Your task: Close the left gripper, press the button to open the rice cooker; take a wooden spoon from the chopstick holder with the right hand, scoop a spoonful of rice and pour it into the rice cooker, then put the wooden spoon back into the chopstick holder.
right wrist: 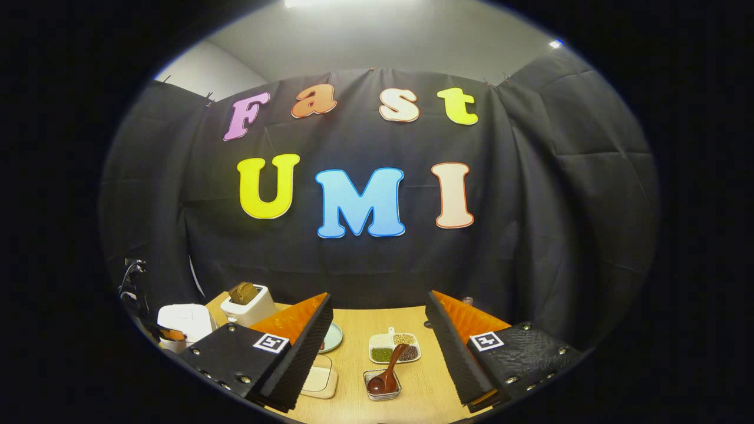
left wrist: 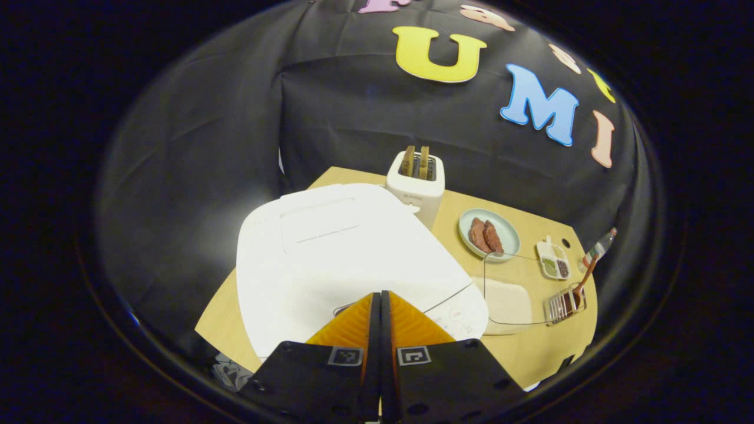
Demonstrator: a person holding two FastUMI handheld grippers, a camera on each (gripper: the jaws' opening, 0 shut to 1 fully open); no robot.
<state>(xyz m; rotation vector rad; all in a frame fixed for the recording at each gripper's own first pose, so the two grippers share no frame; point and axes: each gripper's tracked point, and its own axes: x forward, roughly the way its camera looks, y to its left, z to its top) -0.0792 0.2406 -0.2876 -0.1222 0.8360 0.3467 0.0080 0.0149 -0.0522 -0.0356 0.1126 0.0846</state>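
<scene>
The left gripper [left wrist: 380, 300], fingers pressed together and holding nothing, hovers over the closed cooker's [left wrist: 330, 247] front edge, ready to press its button. The right gripper [right wrist: 377, 330] waits wide open and empty, facing the spoon [right wrist: 386, 374] in its holder [right wrist: 383, 391], right of the cooker.

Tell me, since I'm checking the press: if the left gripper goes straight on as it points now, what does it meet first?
Most likely the rice cooker. The shut left gripper points down at its front edge, near the control panel; whether the tips already touch is unclear.
</scene>
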